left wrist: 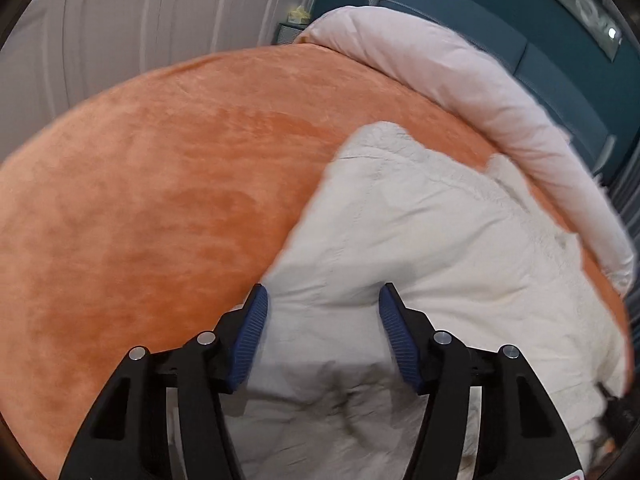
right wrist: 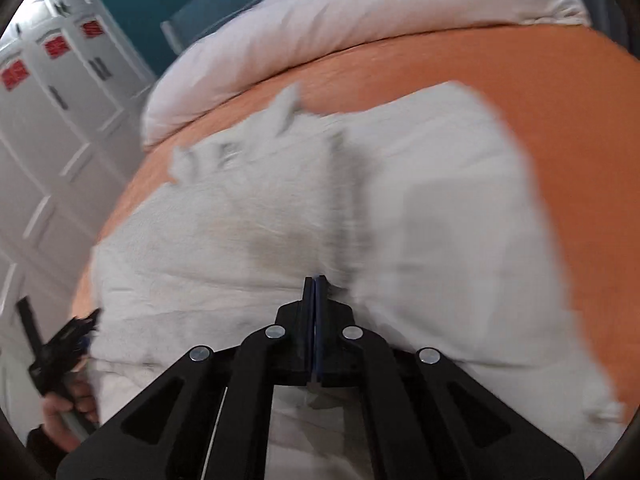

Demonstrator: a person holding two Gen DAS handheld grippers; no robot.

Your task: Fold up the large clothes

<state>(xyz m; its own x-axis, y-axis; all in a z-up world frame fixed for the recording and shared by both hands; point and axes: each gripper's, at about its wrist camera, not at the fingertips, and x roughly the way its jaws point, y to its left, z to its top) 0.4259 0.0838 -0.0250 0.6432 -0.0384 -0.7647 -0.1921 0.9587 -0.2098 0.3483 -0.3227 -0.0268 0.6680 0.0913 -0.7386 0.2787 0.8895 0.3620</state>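
Left gripper [left wrist: 323, 296], black-framed with ribbed blue pads [left wrist: 250, 340], spread well apart above a pale grey-white crumpled garment [left wrist: 420, 240]; cloth seen between the pads but not pressed by either. Right gripper [right wrist: 315, 280] pressed fully together, pads face to face; no cloth visible between the tips, though blur there makes a thin fold hard to rule out.

Garment spread over a plush orange bed cover [left wrist: 160, 200], reaching down to the near edge of the bed in both views. Lower edge of garment cut off behind the gripper frames. Heavily smeared in the right wrist view, so seams and folds barely readable; a fleecy lining and stitched seams clearer in the left wrist view.

Rolled pale pink duvet [left wrist: 460, 80] along the far side of the bed, beside a teal padded headboard [left wrist: 500, 20].

Only in the right wrist view: a hand [right wrist: 66, 404] gripping the left tool at the lower left edge, partly cut off, and white cabinet doors with red stickers [right wrist: 56, 46]. Only in the left wrist view: white panelled wardrobe doors [left wrist: 140, 20] and a small yellow object [left wrist: 298, 14] beyond the bed, too small to identify.
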